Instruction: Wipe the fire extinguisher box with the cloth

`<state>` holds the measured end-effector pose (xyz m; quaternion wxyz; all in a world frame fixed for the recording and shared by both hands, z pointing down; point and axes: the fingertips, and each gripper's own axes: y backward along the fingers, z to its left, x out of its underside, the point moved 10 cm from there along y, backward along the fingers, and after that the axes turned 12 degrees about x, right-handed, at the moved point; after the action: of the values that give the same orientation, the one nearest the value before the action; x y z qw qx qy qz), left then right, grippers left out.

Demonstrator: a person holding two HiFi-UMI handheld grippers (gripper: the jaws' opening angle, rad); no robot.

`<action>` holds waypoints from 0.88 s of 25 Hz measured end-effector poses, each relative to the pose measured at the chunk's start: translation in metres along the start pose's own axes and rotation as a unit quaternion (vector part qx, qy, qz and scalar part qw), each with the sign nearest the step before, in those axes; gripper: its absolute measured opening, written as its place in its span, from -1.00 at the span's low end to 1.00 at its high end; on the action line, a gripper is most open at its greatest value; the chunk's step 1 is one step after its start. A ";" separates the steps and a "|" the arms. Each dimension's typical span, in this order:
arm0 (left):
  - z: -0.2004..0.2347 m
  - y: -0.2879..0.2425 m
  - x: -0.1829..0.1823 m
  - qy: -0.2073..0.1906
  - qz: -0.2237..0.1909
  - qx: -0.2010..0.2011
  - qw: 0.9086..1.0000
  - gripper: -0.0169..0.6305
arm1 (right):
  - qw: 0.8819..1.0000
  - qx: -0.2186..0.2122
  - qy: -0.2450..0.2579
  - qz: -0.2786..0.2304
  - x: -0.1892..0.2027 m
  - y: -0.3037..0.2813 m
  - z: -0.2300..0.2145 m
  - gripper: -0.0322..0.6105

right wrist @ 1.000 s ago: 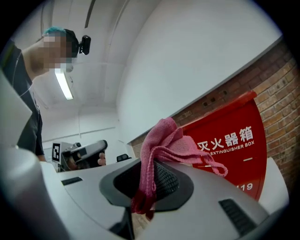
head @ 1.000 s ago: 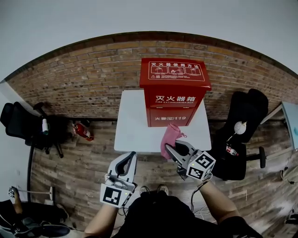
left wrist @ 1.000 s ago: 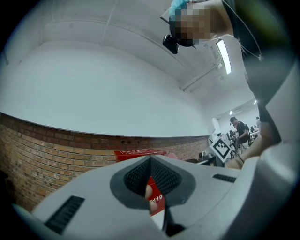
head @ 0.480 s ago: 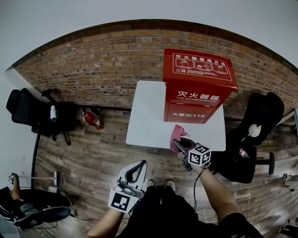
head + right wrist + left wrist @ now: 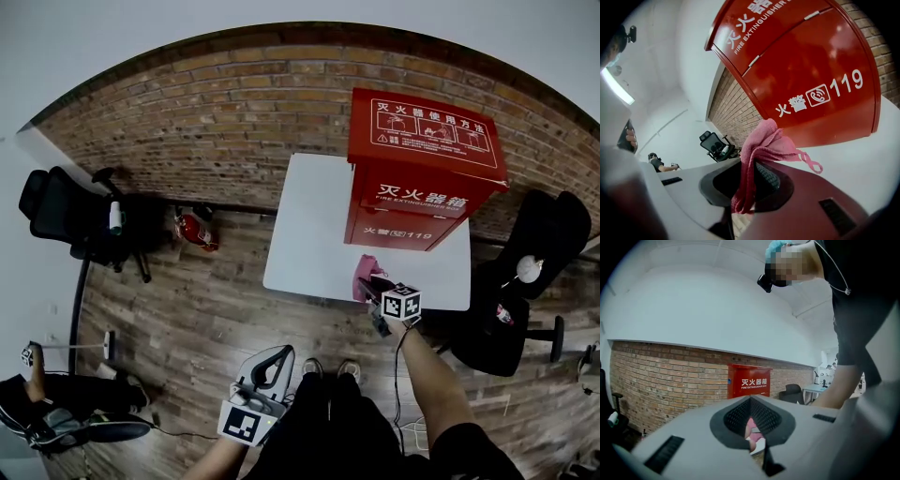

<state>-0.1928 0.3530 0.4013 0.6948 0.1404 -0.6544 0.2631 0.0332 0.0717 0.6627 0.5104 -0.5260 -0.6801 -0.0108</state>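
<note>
The right claw is clamped on the pink cloth. One fold is pinched between the pads, and the loose end stands free above the tips. The left claw is closed with nothing gripped. In the head view it is held low at 7 o'clock from the right claw, well clear of the white table.

The red fire extinguisher box stands on the table's far right part, at 12 to 1 o'clock from the cloth.

Step in hand, as judged: approach. The cloth is presented near the lower front panel, and contact cannot be confirmed. The next move calls for the free end to be pressed flat on the panel and drawn across it, with the grip kept firm.

The right gripper view alone shows the pinch and the lower door of the fire extinguisher box close up. The head view alone shows the lid and both claws together. The left gripper view alone shows the box front from afar, against the brick wall.
</note>
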 end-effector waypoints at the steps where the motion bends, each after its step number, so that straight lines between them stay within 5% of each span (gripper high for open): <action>1: 0.001 0.001 0.002 0.001 0.004 -0.002 1.000 -0.86 | 1.000 -0.002 -0.007 0.004 0.002 -0.006 -0.004 -0.67; 14: 0.000 0.000 0.021 0.013 0.040 -0.023 0.999 -0.86 | 0.989 0.043 -0.102 0.097 0.042 -0.059 -0.065 -0.67; 22: -0.002 -0.008 0.029 0.027 0.051 -0.027 0.998 -0.86 | 0.984 0.073 -0.101 0.128 0.056 -0.057 -0.086 -0.67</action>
<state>-0.1862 0.3530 0.4313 0.7016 0.0807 -0.6485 0.2842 0.0546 0.0383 0.7729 0.4737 -0.5683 -0.6541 0.1576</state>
